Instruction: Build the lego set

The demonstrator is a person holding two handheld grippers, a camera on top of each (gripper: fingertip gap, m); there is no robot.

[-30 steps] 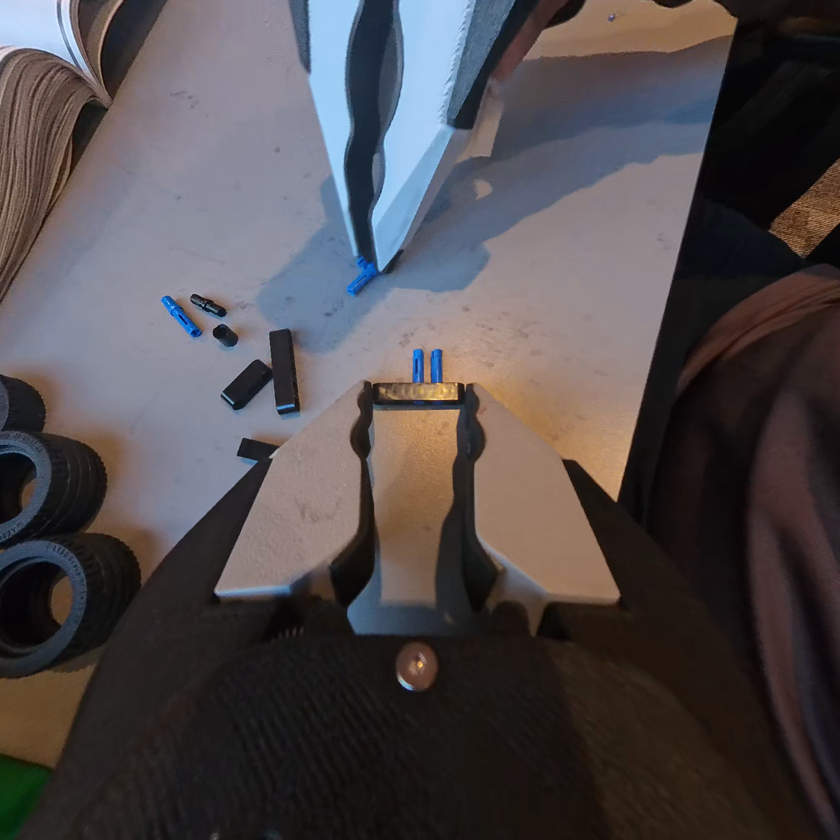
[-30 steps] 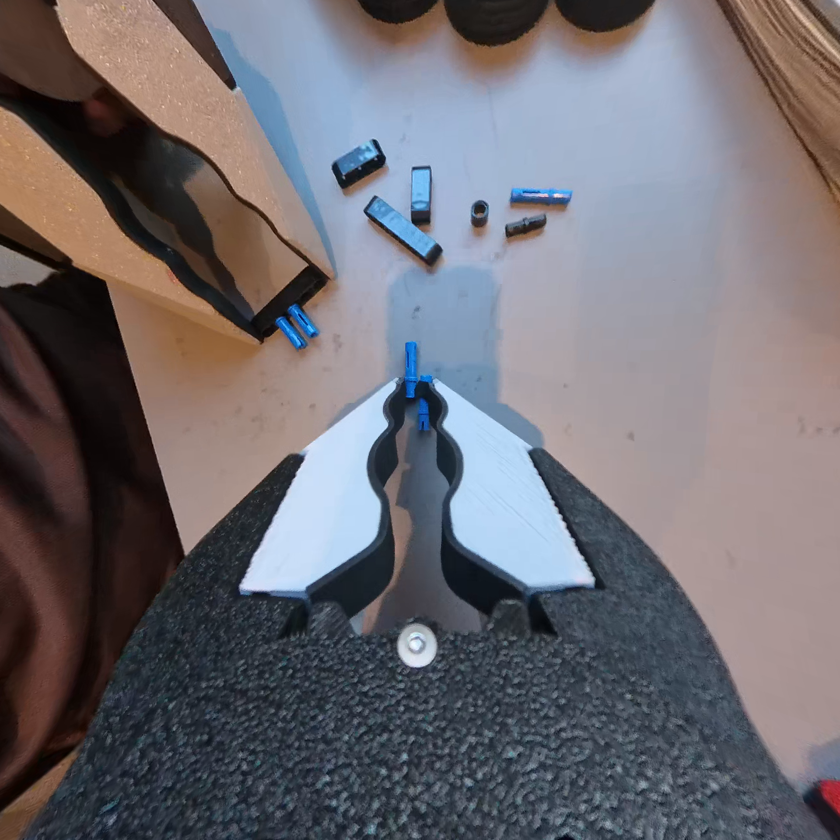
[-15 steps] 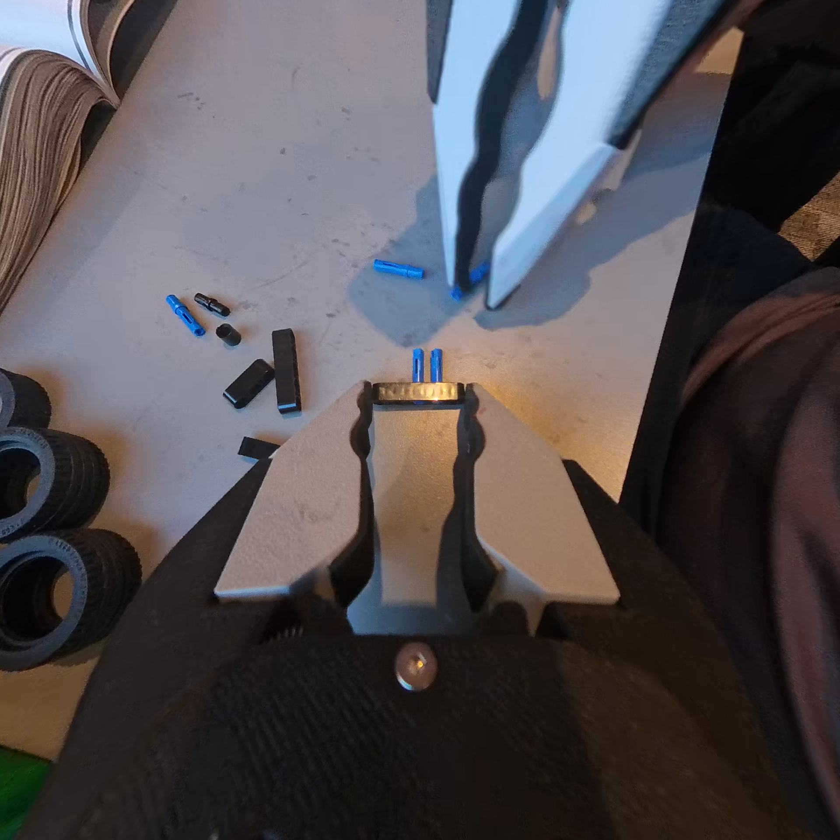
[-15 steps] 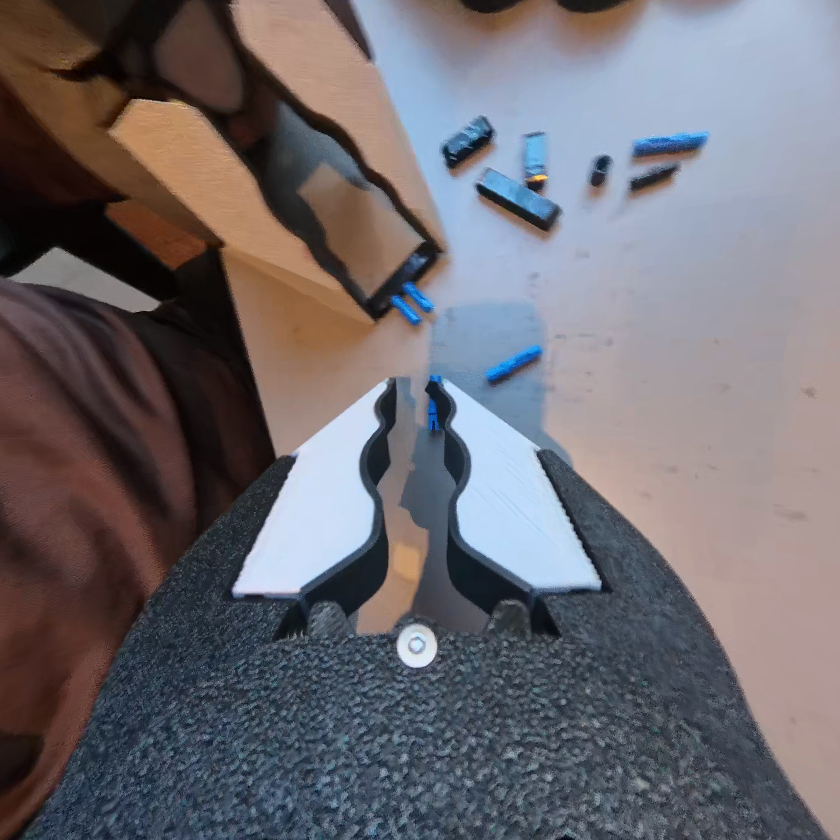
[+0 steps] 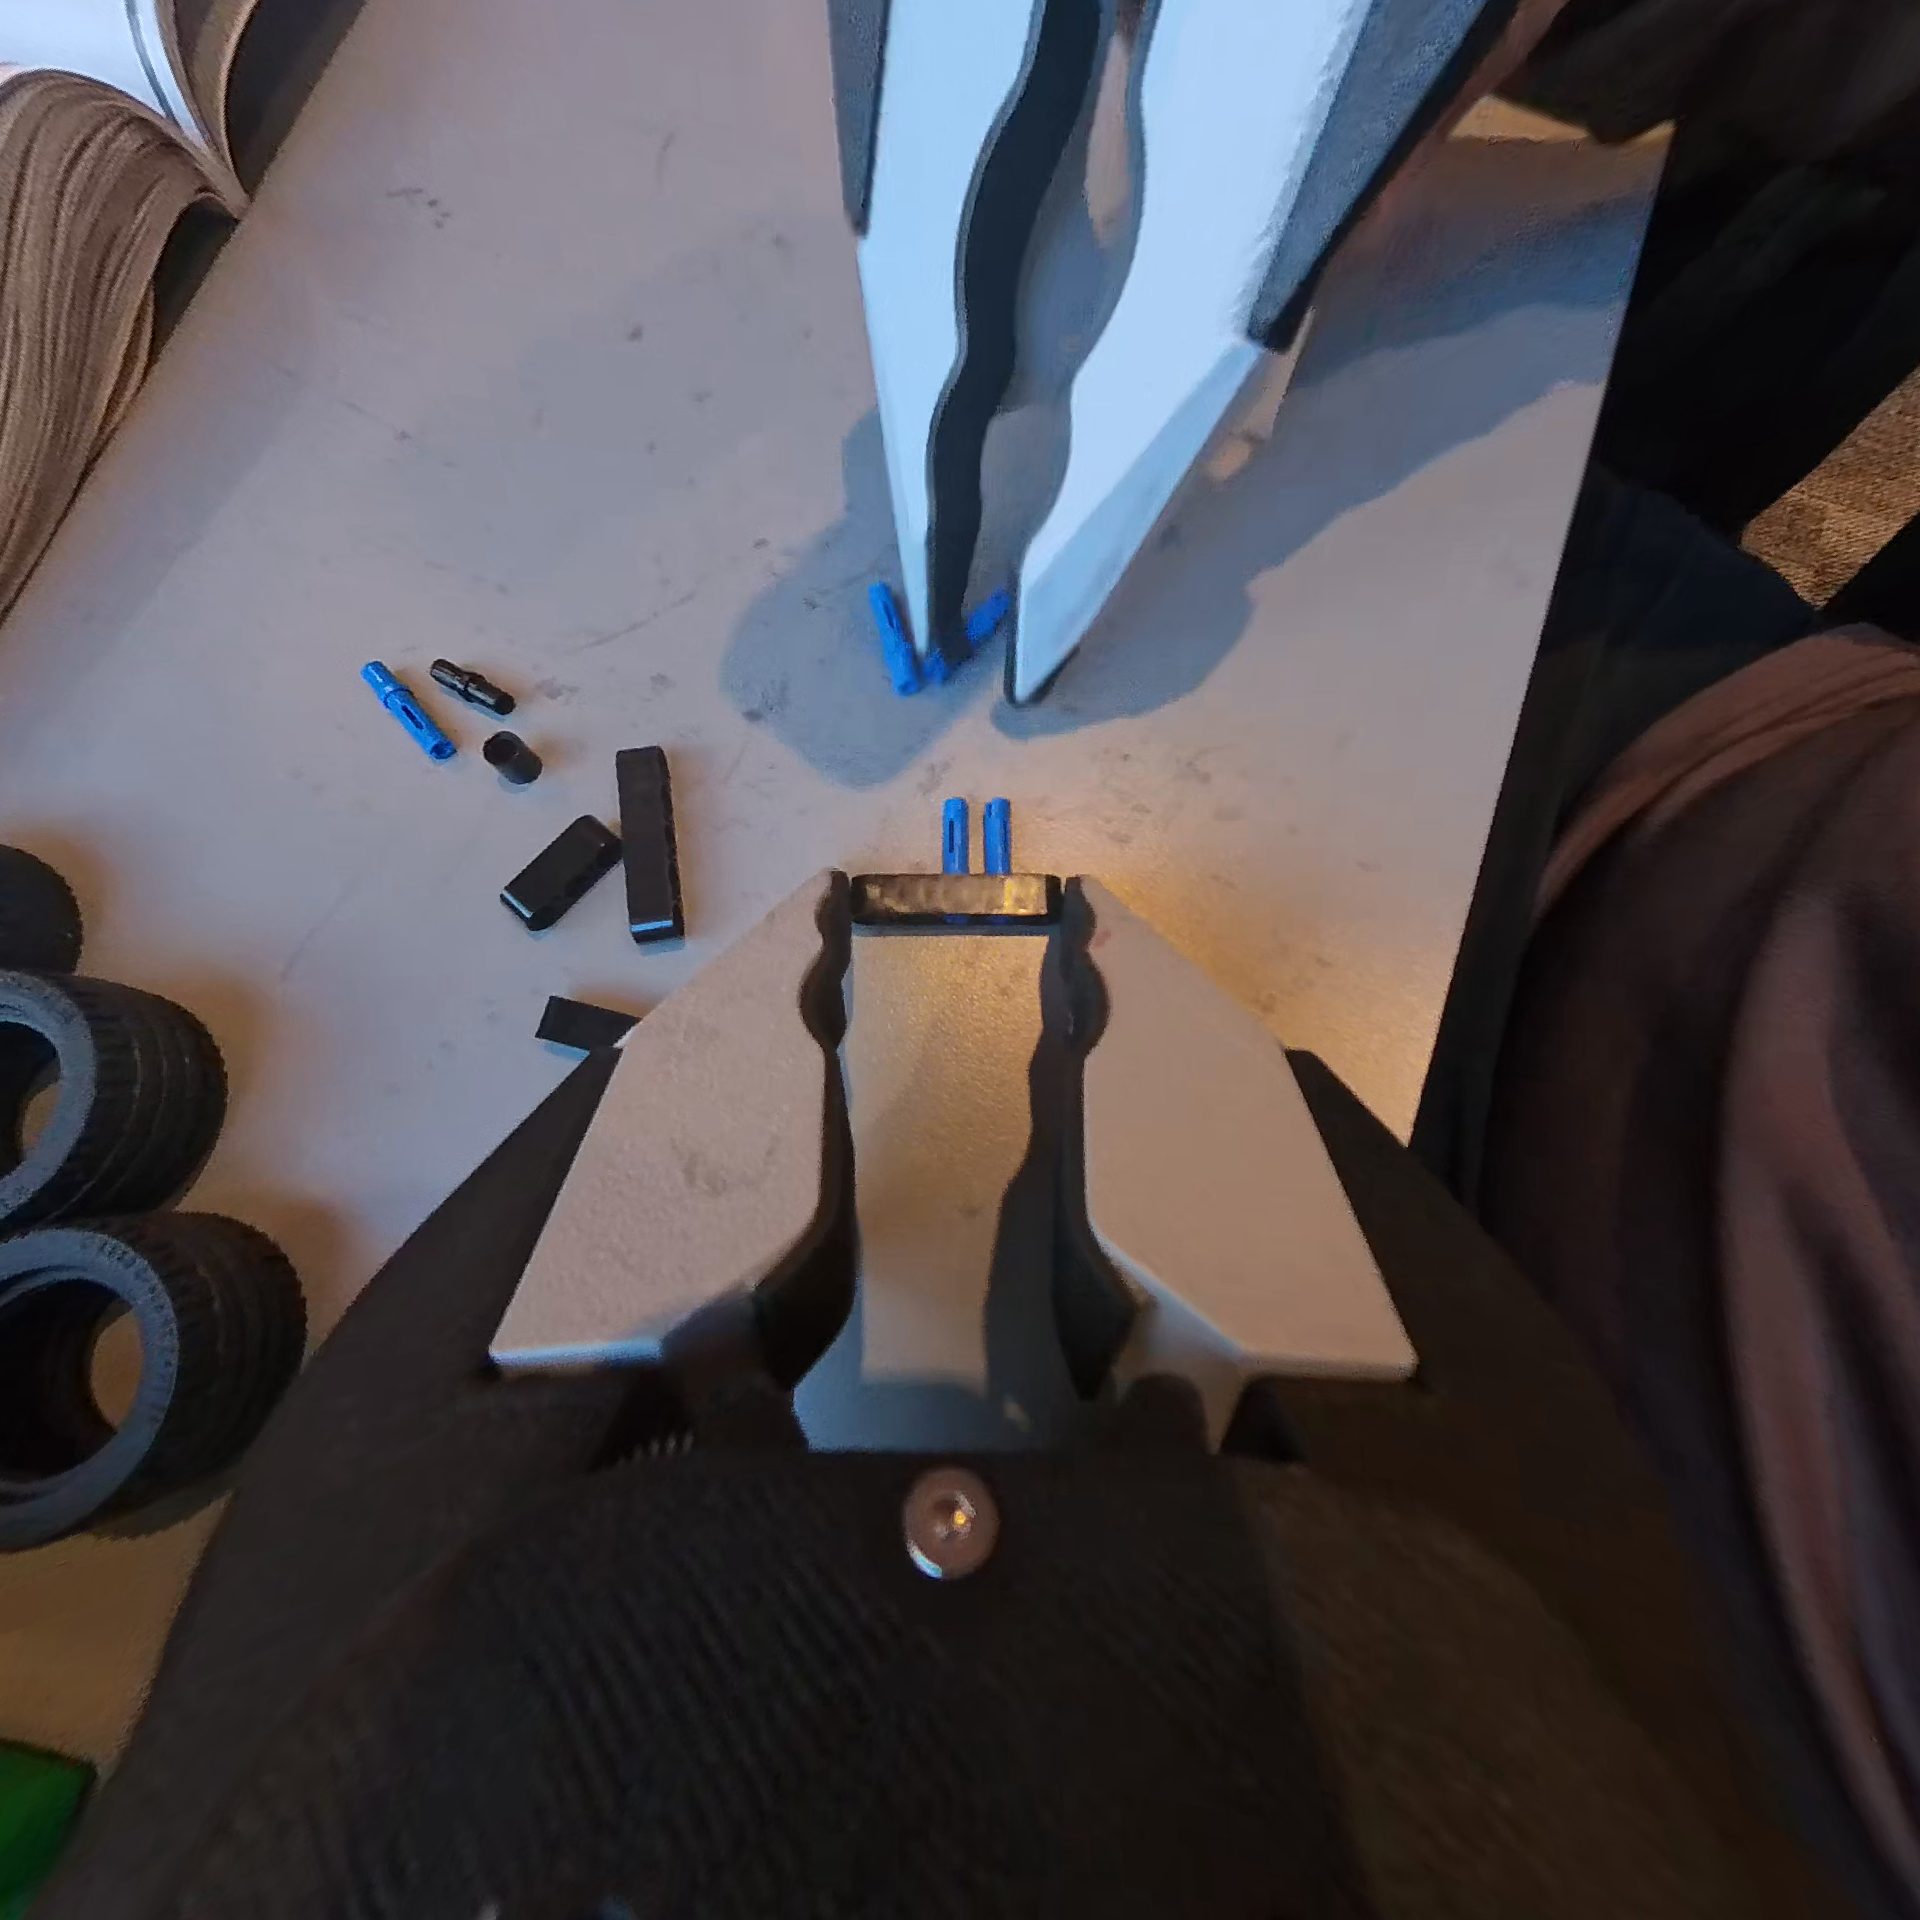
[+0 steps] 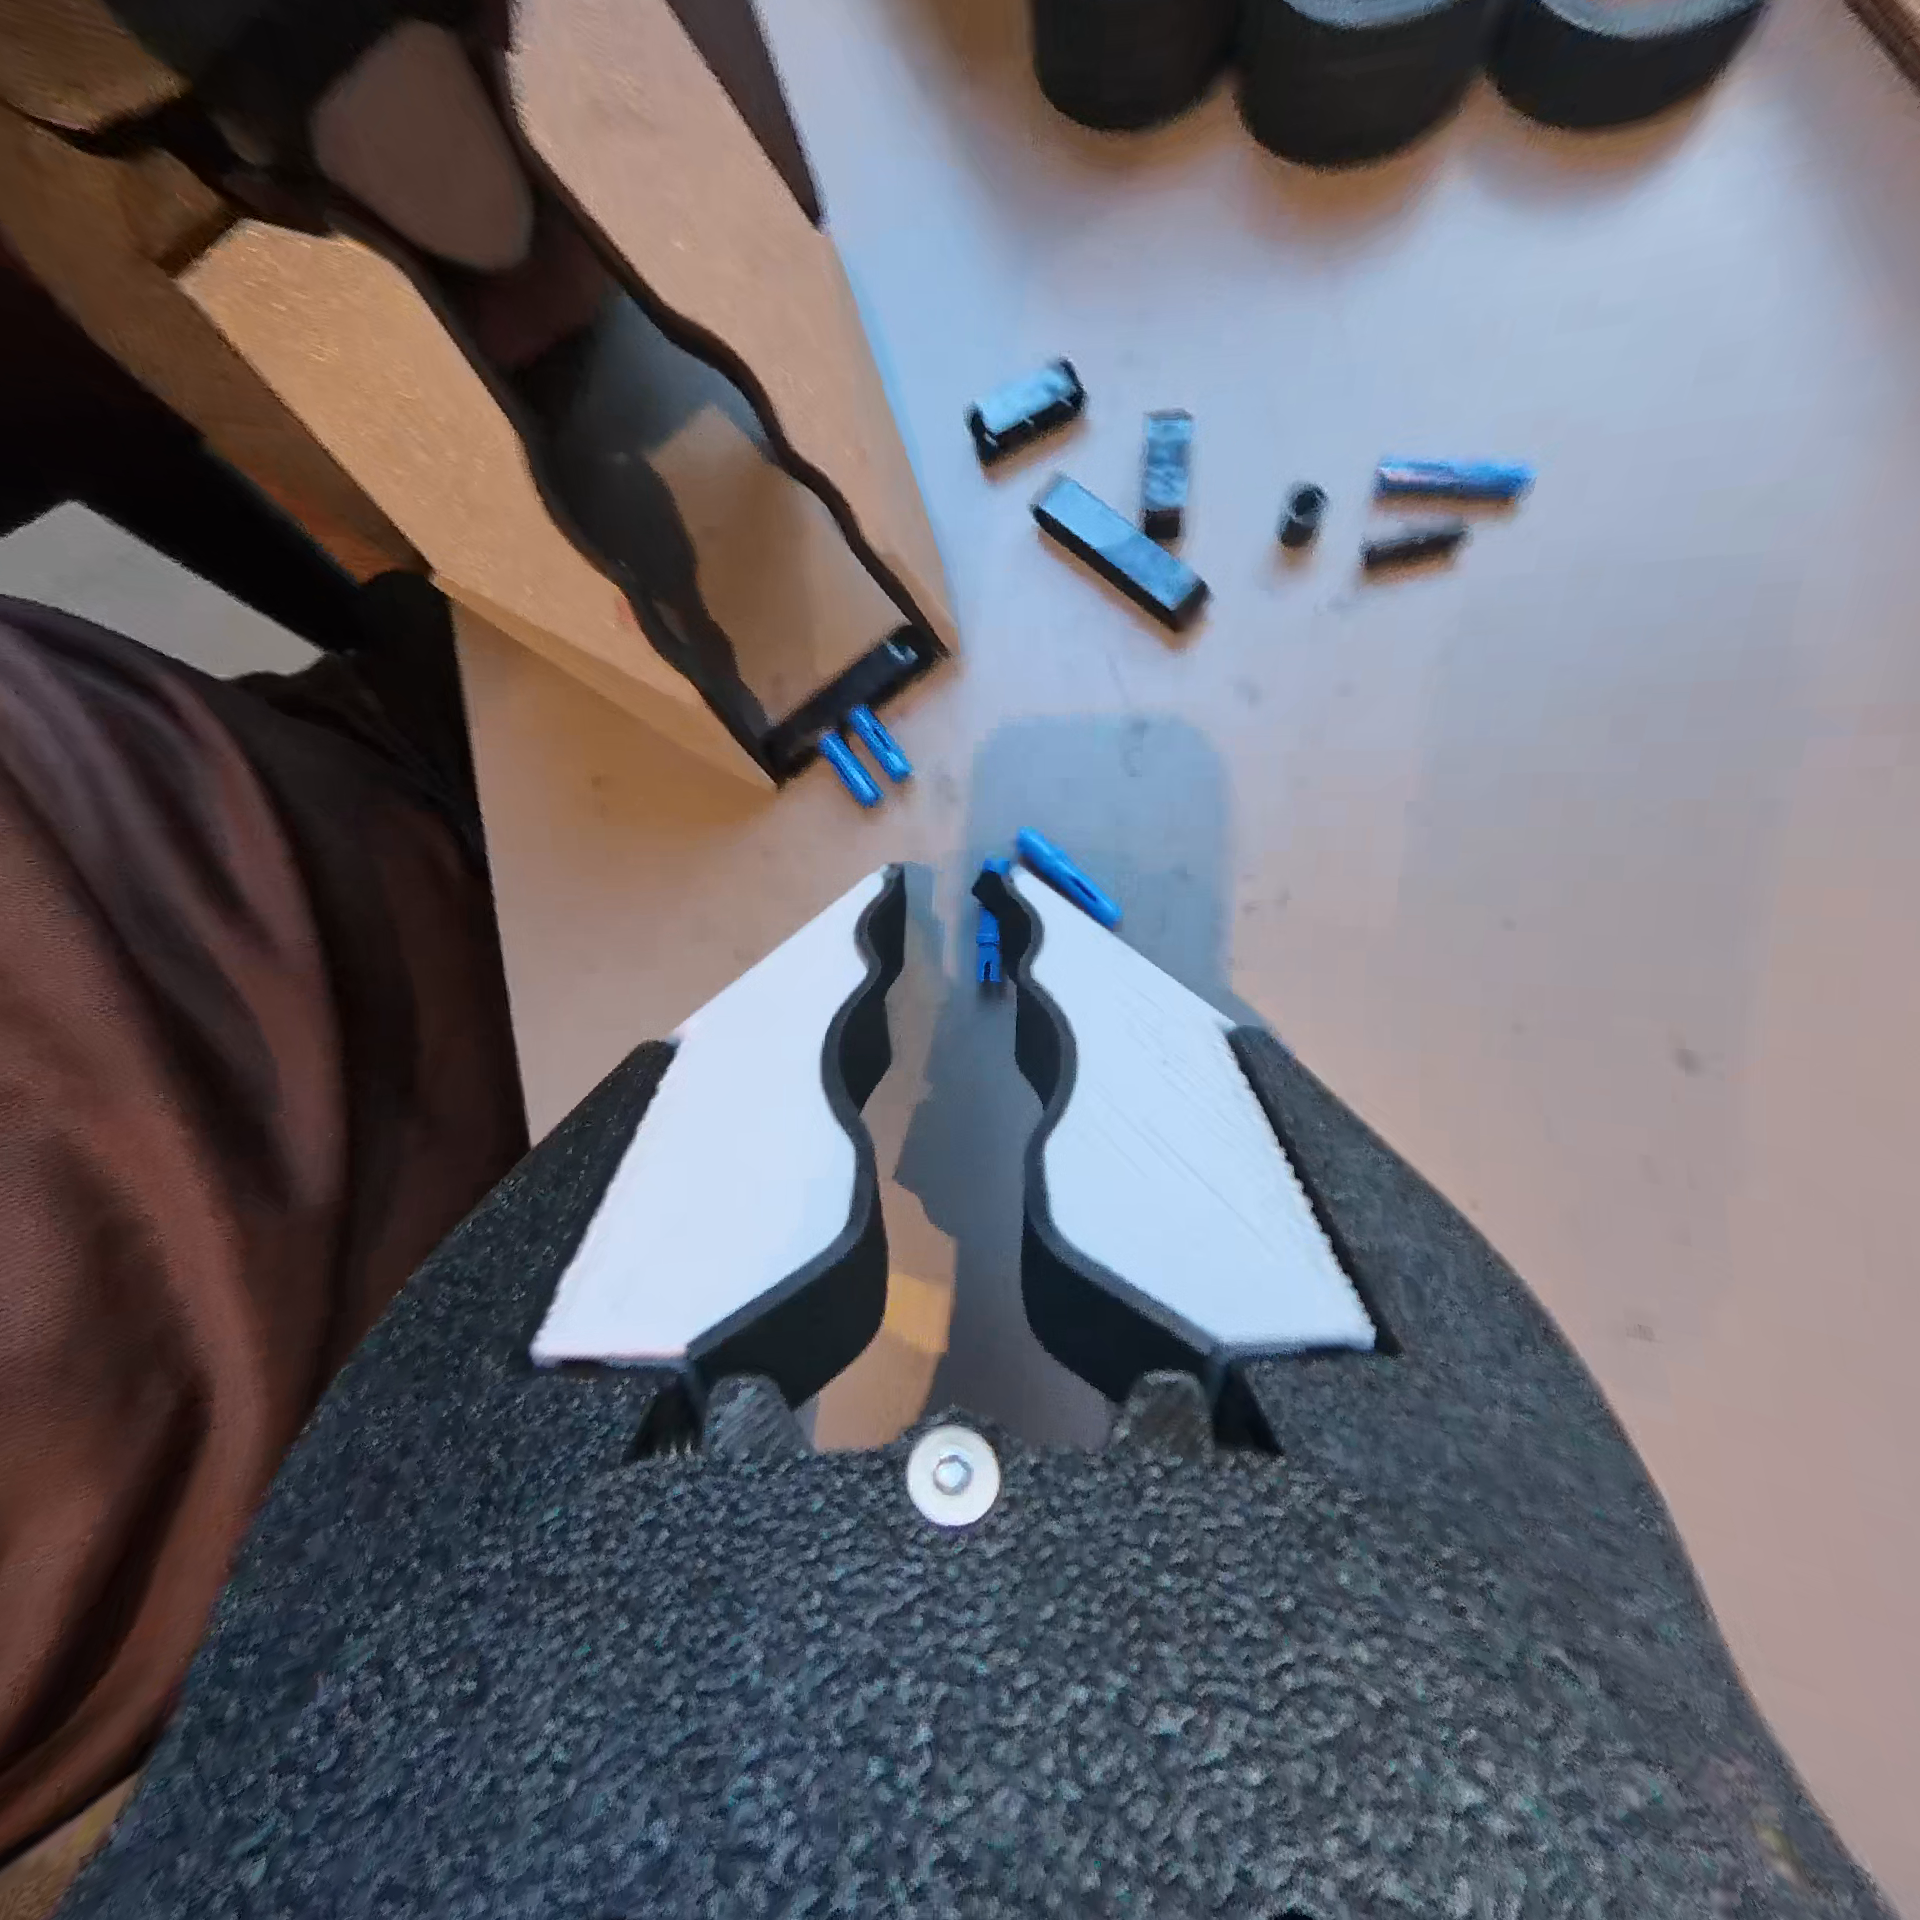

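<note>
We saw the left claw (image 5: 954,902) clamped on a short black plastic lego beam (image 5: 954,898), held crosswise between its tips, with two blue lego pins (image 5: 975,833) standing side by side out of the beam's far face. In the right wrist view the same beam (image 6: 850,698) and its pins (image 6: 864,752) showed at the tip of the left claw (image 6: 847,707), above the pale, scuffed tabletop (image 5: 582,416).

The right claw (image 6: 954,883) stood narrowly parted, its tips down near the tabletop. A small blue lego pin (image 6: 989,935) lay against the inner edge of its right finger (image 6: 1164,1122); we could not tell whether it was gripped or only resting there. Another blue lego pin (image 6: 1068,877) lay on the tabletop just beyond that fingertip. From the left wrist view the right claw (image 5: 971,649) appeared upright over its own shadow, with one blue pin (image 5: 891,636) just beside its tips and the other (image 5: 977,628) between them.

Well apart from the claws, loose parts lay on the tabletop: a long black beam (image 5: 649,842), a shorter black piece (image 5: 559,871) touching it, a flat black piece (image 5: 582,1023) partly behind the left claw's finger, a small black bush (image 5: 512,756), a short black pin (image 5: 473,687) and a longer blue pin (image 5: 407,711). Black rubber lego tyres (image 5: 125,1361) sat at the left edge, and an open booklet's fanned pages (image 5: 73,301) lay at the far left corner. A person's dark sleeve (image 5: 1745,1195) filled the right side.
</note>
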